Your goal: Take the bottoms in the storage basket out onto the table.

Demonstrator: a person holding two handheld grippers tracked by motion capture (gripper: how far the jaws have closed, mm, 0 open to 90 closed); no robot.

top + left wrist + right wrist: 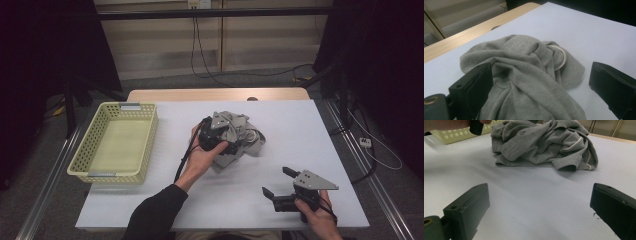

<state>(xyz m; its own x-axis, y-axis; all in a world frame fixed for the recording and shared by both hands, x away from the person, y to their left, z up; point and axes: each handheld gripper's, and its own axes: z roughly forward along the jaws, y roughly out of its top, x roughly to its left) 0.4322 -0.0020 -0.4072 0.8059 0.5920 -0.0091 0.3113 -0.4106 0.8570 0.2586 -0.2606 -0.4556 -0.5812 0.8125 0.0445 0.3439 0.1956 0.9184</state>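
Note:
A crumpled grey garment (239,136) with a white trim lies in a heap at the middle of the white table (150,200). My left gripper (226,142) is right over its near side, open, with its jaws on either side of the cloth (529,75) and not closed on it. At the front right of the table, well apart from the garment (544,145), my right gripper (276,183) is held open with nothing between its jaws.
An empty pale yellow perforated basket (116,141) stands at the table's left side; its edge (456,135) shows behind the garment in the right gripper view. A wooden strip (215,94) runs along the table's far edge. Cables lie on the floor beyond.

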